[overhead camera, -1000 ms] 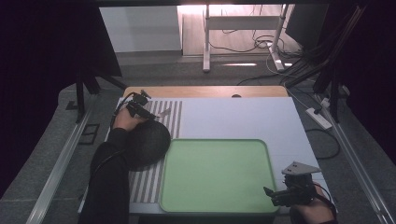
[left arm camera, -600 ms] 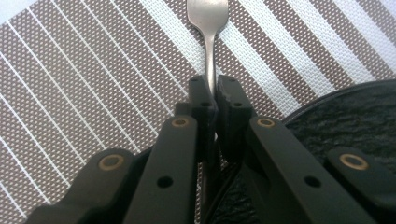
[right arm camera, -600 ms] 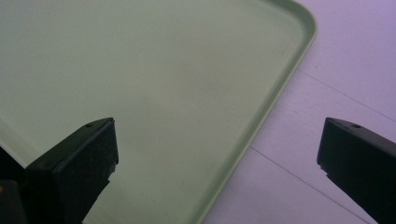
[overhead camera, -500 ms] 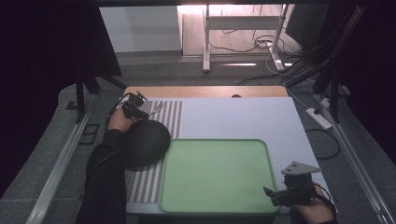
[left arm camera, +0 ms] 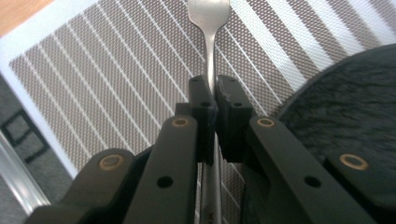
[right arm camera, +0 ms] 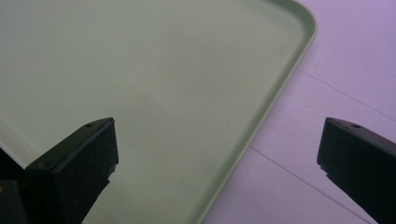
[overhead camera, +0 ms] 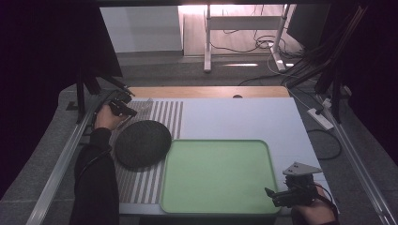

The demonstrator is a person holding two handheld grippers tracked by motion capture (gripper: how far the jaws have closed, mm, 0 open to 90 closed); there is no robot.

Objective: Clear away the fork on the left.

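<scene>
Compared with half a second ago, the left hand-held gripper (overhead camera: 123,106) is seen to have been carried further toward the far left corner of the tabletop (overhead camera: 244,119), out over the far left corner of the striped placemat (overhead camera: 165,116); the right hand-held gripper (overhead camera: 281,195) has stayed at the near right corner of the green tray (overhead camera: 218,204).

In the left gripper view, the left hand-held gripper (left arm camera: 214,100) is closed on the thin handle of a metal fork (left arm camera: 209,28), the shiny stem being pinched between the two black jaws and the head pointing away above the mat. The placemat (left arm camera: 116,84) is a woven mesh of brown bands divided by narrow white lines. Beside the jaws a round, black, coarse-textured disc (left arm camera: 345,107) is seen; in the high view this disc (overhead camera: 142,143) lies on the mat, its edge touching the tray's left rim.

In the right gripper view, the right hand-held gripper (right arm camera: 217,149) is held wide open, its jaws well apart over the tray's rounded corner. The tray (right arm camera: 261,121) is smooth, matt, pale green, with a low raised rim. The tabletop (right arm camera: 345,70) beneath is a plain white surface crossed by thin seams.
</scene>
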